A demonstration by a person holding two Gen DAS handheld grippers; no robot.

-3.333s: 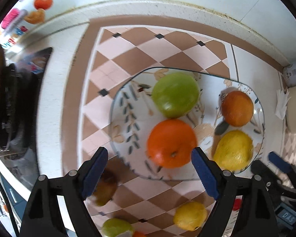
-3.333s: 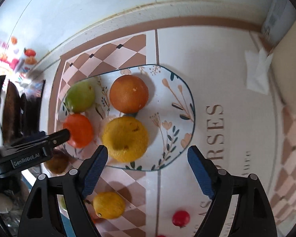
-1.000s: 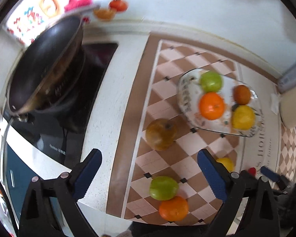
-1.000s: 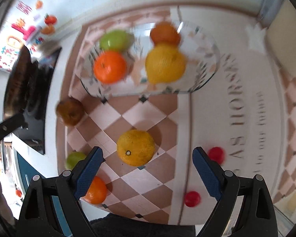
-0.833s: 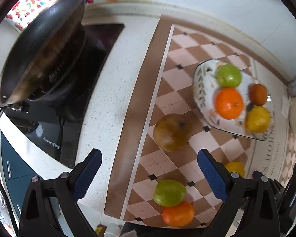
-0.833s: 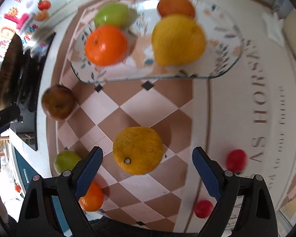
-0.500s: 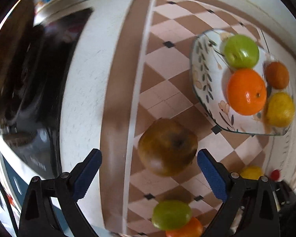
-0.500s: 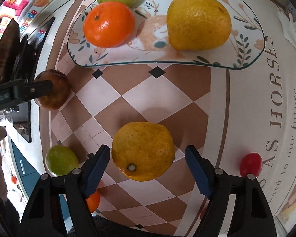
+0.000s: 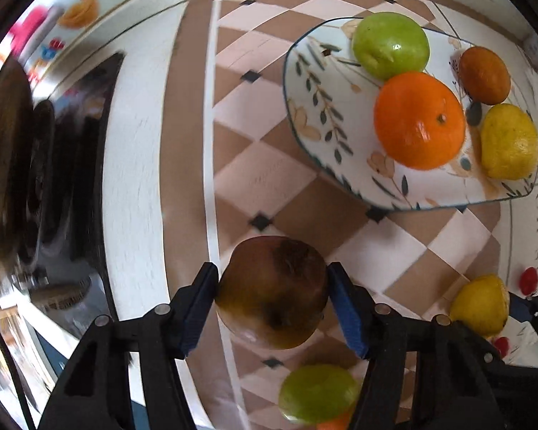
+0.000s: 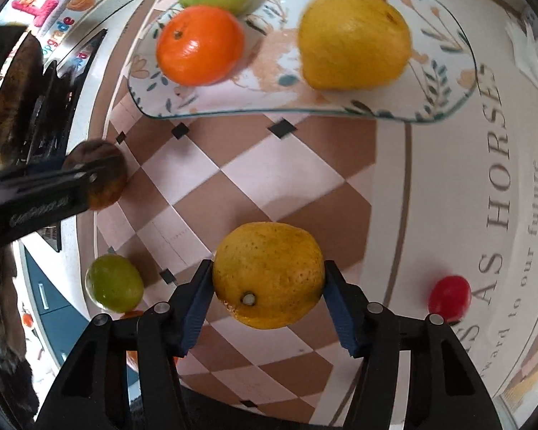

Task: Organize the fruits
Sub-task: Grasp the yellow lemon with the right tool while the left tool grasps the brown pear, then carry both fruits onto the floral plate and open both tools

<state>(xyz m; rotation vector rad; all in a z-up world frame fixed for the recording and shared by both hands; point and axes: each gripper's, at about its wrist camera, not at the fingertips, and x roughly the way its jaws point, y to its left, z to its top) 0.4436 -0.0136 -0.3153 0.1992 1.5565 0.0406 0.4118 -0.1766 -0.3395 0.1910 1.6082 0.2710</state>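
My left gripper [image 9: 272,297] is shut on a brown apple [image 9: 274,286] on the checkered mat, left of the plate. My right gripper [image 10: 267,294] is shut on a yellow-orange citrus fruit [image 10: 267,274], in front of the plate. The floral plate [image 9: 315,114] holds a green apple [image 9: 391,44], a bright orange [image 9: 418,120], a dark orange [image 9: 484,75] and a yellow lemon [image 9: 509,141]. In the right wrist view the plate [image 10: 269,96] lies beyond the held fruit, and the left gripper's finger covers part of the brown apple [image 10: 102,165].
A green fruit [image 10: 113,283] and a partly hidden orange [image 10: 134,313] lie at the mat's near left corner. A red cherry tomato [image 10: 450,297] sits at the right. A black stove with a pan [image 9: 25,165] is to the left. A white paper napkin [image 10: 525,50] lies right of the plate.
Both grippers have come down from above the plate to the loose fruits and closed: the left on the brown apple, the right on the yellow-orange citrus.
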